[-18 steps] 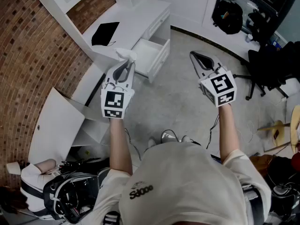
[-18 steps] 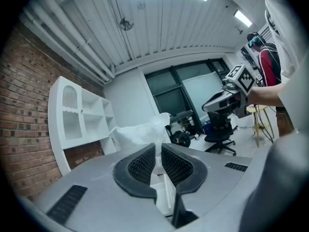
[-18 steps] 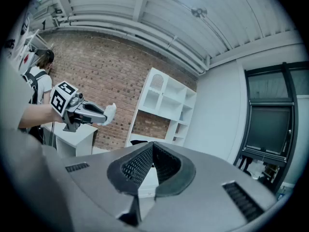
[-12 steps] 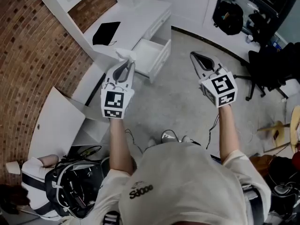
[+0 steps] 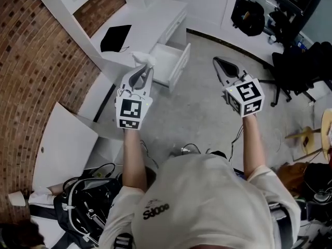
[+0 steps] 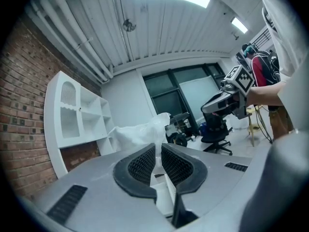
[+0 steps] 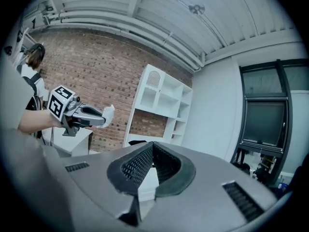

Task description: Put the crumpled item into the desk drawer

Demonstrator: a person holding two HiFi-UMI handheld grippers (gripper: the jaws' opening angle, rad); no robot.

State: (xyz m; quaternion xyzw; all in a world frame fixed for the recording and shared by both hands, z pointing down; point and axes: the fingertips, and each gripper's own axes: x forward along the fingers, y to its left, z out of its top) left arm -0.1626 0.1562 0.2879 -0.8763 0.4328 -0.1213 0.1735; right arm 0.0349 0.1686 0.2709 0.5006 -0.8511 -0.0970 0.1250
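Observation:
My left gripper point(image 5: 143, 67) is shut on a crumpled white item point(image 5: 143, 59), a wad of paper or plastic that sticks out past the fingertips. In the left gripper view the crumpled item point(image 6: 140, 132) is pinched between the ribbed black pads point(image 6: 141, 164). It hangs in the air just left of the open white desk drawer point(image 5: 172, 64). My right gripper point(image 5: 219, 63) is held up over the floor right of the drawer, its jaws shut with nothing between them; in the right gripper view its tips point(image 7: 152, 144) meet.
A white desk point(image 5: 150, 22) with a black pouch point(image 5: 115, 37) stands against the brick wall, with shelves above. A white panel point(image 5: 62, 144) leans at the left. A black bag point(image 5: 85, 204) lies by my feet, and an office chair point(image 5: 295, 66) stands at the right.
Both grippers have shifted slightly toward the drawer, and the view has swung a little. The grip on the crumpled item is unchanged.

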